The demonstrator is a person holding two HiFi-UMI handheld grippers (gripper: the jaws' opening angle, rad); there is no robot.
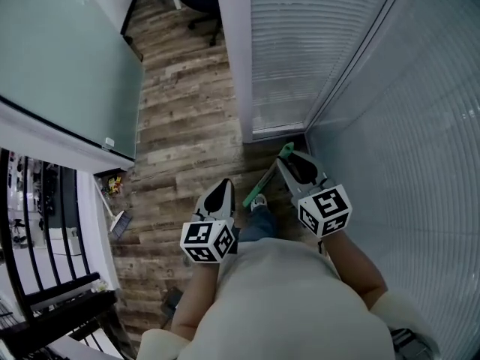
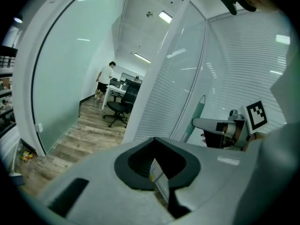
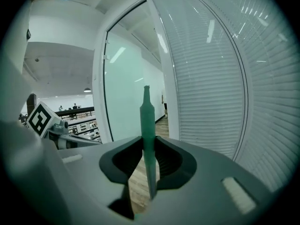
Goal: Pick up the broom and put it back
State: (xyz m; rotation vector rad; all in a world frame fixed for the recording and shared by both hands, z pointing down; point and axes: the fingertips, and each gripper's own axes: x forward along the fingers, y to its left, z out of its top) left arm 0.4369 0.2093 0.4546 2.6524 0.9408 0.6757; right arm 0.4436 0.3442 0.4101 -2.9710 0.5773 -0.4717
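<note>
A green broom handle (image 1: 264,180) slants up from the wooden floor (image 1: 180,103) towards the corner of the blinds, its lower end hidden behind my body. My right gripper (image 1: 289,160) is shut on it near its top. In the right gripper view the handle (image 3: 146,121) stands upright between the jaws of the right gripper (image 3: 148,142), its tip poking above them. My left gripper (image 1: 223,187) hangs to the left of the broom, apart from it, its tips together and nothing in them. From the left gripper (image 2: 154,139) view, the handle (image 2: 197,115) and the right gripper (image 2: 208,124) show at the right.
White blinds behind glass (image 1: 315,43) close the corner ahead and to the right. A frosted glass wall (image 1: 60,43) runs along the left, with a black railing (image 1: 45,291) below it. A black office chair (image 2: 123,108) and a person (image 2: 105,81) at a desk are down the corridor. Small clutter (image 1: 114,184) lies by the left wall.
</note>
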